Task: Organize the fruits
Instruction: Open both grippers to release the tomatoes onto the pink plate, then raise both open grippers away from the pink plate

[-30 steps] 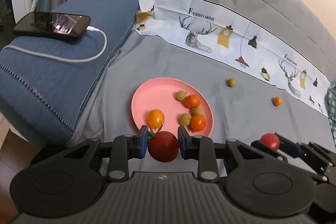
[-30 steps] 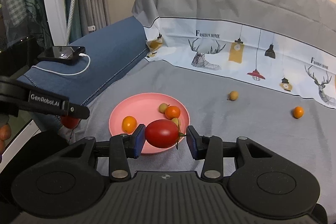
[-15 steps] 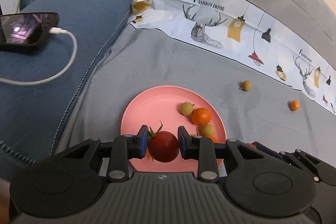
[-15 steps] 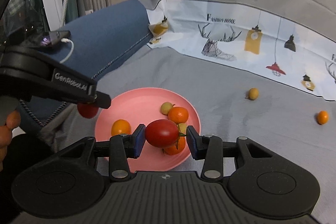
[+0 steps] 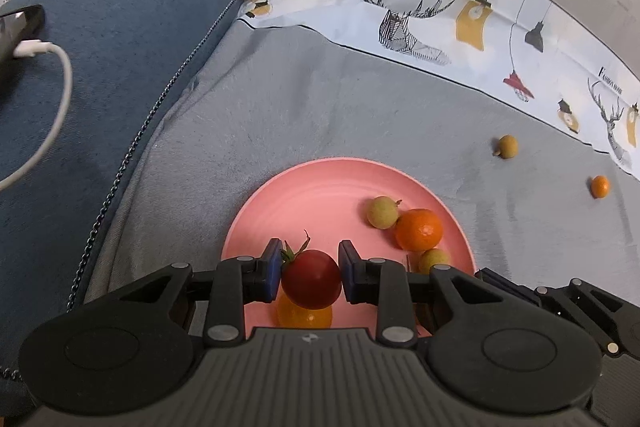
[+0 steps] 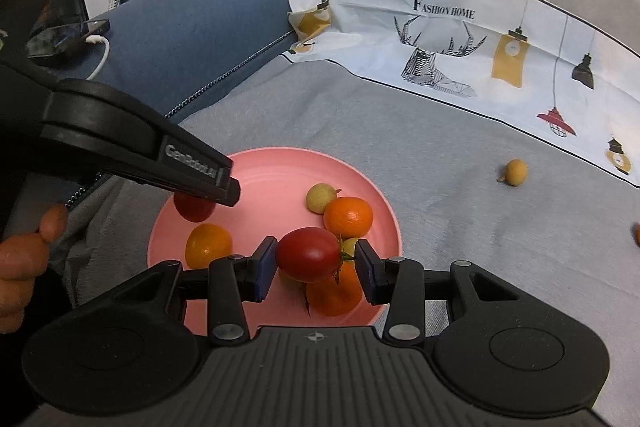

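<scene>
A pink plate (image 5: 320, 195) (image 6: 280, 171) lies on the grey cover. It holds oranges (image 5: 419, 230) (image 6: 348, 217) and small green-yellow fruits (image 5: 383, 212) (image 6: 319, 198). My left gripper (image 5: 309, 277) is shut on a red tomato (image 5: 312, 283) over the plate's near left part, above an orange (image 5: 304, 315). It also shows in the right wrist view (image 6: 228, 193). My right gripper (image 6: 316, 261) is shut on another red tomato (image 6: 308, 254) over the plate's near right part, above an orange (image 6: 334, 297).
A yellow-green fruit (image 5: 508, 147) (image 6: 516, 171) and a small orange (image 5: 600, 186) lie loose on the cover to the right. A blue armrest (image 5: 100, 67) with a phone (image 6: 64, 37) and white cable (image 5: 52, 99) stands left. The patterned backrest (image 5: 440, 11) rises behind.
Both grippers have moved forward and lower over the plate, each still holding its tomato. The plate looks larger and nearer in both views.
</scene>
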`<state>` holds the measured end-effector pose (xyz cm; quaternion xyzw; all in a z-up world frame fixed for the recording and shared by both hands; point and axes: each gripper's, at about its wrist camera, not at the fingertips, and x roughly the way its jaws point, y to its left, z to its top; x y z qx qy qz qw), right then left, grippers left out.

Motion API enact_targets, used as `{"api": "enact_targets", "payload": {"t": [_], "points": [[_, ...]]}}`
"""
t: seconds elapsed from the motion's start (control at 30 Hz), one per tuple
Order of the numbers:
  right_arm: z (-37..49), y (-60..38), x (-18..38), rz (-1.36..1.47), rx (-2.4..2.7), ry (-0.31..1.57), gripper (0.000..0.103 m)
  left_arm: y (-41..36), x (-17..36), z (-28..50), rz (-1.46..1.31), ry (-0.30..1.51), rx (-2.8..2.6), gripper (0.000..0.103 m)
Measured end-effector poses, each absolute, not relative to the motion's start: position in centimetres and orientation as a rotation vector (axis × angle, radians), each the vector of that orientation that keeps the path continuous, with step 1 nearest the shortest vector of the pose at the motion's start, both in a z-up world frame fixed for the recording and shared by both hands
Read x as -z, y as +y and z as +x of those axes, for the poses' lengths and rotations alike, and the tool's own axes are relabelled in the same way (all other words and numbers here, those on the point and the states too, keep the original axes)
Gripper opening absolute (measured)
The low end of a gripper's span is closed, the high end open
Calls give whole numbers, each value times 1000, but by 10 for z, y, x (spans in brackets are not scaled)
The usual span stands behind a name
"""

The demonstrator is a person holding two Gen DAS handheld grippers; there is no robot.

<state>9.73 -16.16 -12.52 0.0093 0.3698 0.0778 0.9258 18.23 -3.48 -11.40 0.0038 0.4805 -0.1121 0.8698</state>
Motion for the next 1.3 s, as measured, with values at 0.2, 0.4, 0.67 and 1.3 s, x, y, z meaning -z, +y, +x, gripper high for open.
{"api": "enact_targets", "payload": {"t": [0.2, 0.4, 0.67, 1.3], "points": [[104, -162, 128, 2, -163, 752, 45, -35, 115, 186, 14, 979, 240, 62], [94, -157, 121, -50, -183, 734, 87, -30, 99, 170, 17, 907, 210, 103], [51, -154, 105, -34, -172, 789, 97, -11, 85, 121, 48, 934, 164, 103], [-46, -167, 43, 27, -44, 681, 100, 7, 29, 12, 83, 829, 126, 103]]}}
